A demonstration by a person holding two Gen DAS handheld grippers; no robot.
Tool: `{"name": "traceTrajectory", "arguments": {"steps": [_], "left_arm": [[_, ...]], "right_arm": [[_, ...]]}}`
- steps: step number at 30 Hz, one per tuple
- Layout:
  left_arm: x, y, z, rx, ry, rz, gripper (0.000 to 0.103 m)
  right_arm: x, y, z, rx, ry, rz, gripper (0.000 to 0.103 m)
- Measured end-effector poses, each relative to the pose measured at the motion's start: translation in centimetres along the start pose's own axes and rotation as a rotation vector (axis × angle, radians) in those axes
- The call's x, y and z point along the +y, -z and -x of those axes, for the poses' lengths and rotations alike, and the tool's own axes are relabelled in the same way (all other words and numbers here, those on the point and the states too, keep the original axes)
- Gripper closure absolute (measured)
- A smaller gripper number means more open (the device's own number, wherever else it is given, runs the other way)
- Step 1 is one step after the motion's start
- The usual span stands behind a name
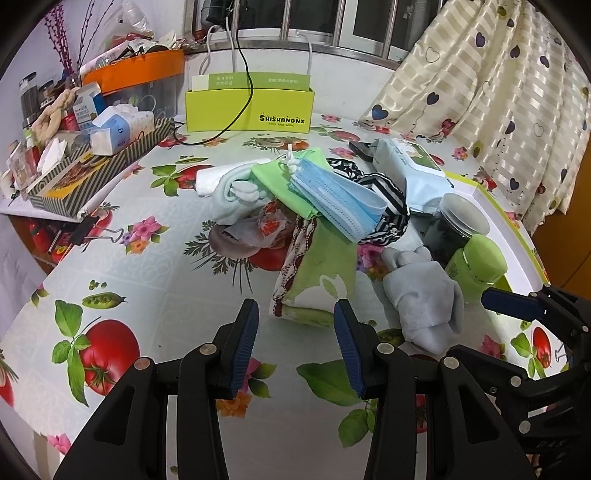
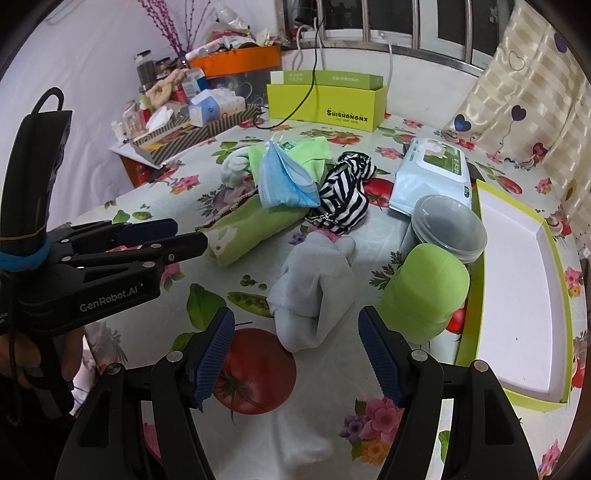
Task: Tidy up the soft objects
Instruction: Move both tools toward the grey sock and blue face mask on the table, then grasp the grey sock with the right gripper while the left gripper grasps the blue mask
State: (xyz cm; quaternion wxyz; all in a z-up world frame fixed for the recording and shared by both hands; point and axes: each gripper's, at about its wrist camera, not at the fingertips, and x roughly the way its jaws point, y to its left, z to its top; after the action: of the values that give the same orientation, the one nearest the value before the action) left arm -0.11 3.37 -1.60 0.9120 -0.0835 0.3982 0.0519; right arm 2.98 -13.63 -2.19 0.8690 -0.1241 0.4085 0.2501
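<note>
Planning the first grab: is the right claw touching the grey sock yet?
Apart. The right wrist view shows the right claw open, bare tablecloth between both pads and the grey sock.

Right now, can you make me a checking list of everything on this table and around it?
Surface: table under a fruit-and-flower cloth.
Job's things: grey sock nearest; blue face masks atop a green cloth; striped fabric; white sock.
Clutter: wipes pack, green bottle, clear jar, open white-lined box lid, green box, striped tray of odds and ends.
Grippers: left gripper and right gripper both with jaws open, empty.
Cables: black cable draped over the green box.
Surroundings: heart-print curtain, barred window.
</note>
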Motion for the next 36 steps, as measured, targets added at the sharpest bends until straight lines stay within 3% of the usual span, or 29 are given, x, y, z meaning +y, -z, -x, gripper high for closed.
{"name": "traceTrajectory", "arguments": {"steps": [10, 32, 36], "left_arm": [[0.5, 0.0, -0.3, 0.006, 0.010, 0.007, 0.059], [1.9, -0.8, -0.6, -0.008, 0.141, 0.008, 0.059], [1.8, -1.0, -1.1, 0.004, 0.162, -0.006, 0.059]], "right_arm": [[0.2, -0.4, -1.0, 0.015, 0.002, 0.000, 0.033], [-0.7, -1.5, -4.8, 0.053, 0.033, -0.076, 0.034], [-0.8, -1.5, -5.2, 0.049, 0.039, -0.075, 0.056]]}}
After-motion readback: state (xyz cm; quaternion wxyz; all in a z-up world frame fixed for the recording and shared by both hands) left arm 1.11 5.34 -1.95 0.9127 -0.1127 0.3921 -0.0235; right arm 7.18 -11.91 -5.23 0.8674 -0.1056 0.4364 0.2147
